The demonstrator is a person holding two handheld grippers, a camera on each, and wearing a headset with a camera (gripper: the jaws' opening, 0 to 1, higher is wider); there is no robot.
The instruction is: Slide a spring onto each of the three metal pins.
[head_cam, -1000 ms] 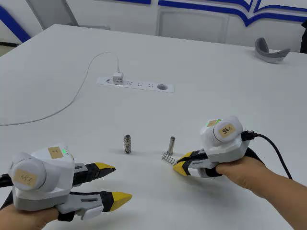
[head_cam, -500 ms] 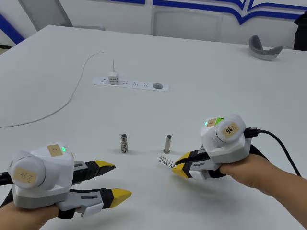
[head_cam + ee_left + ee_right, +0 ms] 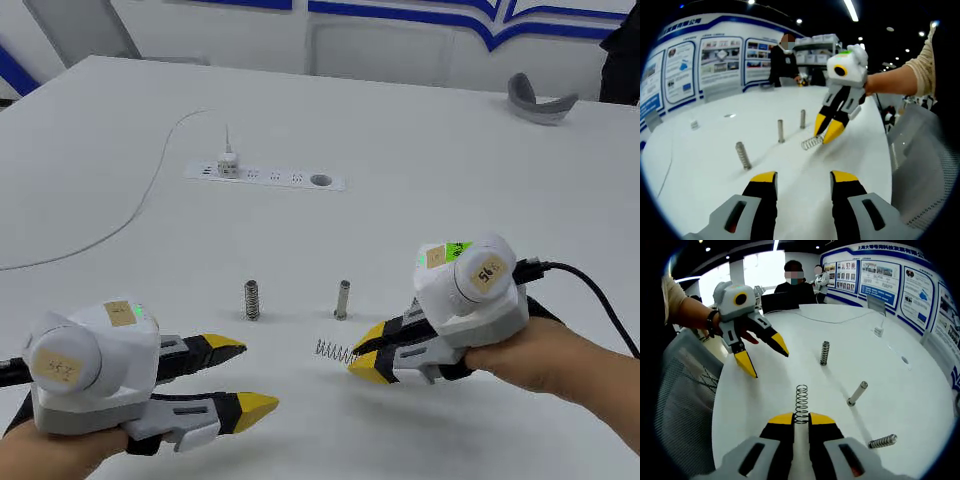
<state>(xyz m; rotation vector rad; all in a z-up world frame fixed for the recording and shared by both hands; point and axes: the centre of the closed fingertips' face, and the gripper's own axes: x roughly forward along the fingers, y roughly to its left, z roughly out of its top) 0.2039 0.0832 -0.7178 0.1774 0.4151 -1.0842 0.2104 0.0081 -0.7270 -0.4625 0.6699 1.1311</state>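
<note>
1. The spring is pinched by one end in the right gripper, jaws drawn narrow on its last coils. The rest pokes straight out ahead of the tips, free end open. In the head view it lies roughly level and low over the bench. I cannot tell whether it touches. It sits near the bare pin, on the person's side of it.
2. The bare pin stands upright with no coils on it. It reads as the target.
3. The sprung pin stands to the left of the bare one, well apart, coils already round it. In the right gripper view a third pin sits on the bare pin's other side. It seems coiled too, but it is small and warped at the edge.
4. The left gripper has its jaws wide with nothing in them, low over the bench and well apart from the pins and spring.
5. Step in hand, as judged: carry the spring to the bare pin and thread it on.
   - Roll the wrist until the spring stands in line with the pin, free end down.
   - Centre the open coil over the pin top before lowering.
   - Go down slowly. A spring held by one end flexes and may snag the rim.
   - Let go only once several coils are over the pin.
6. Risk: a sideways nudge could tip the pin, and I cannot tell whether it is fixed. The left gripper is free to steady it.
7. Further out, a power strip and its cable lie far back, clear of the work.
</note>
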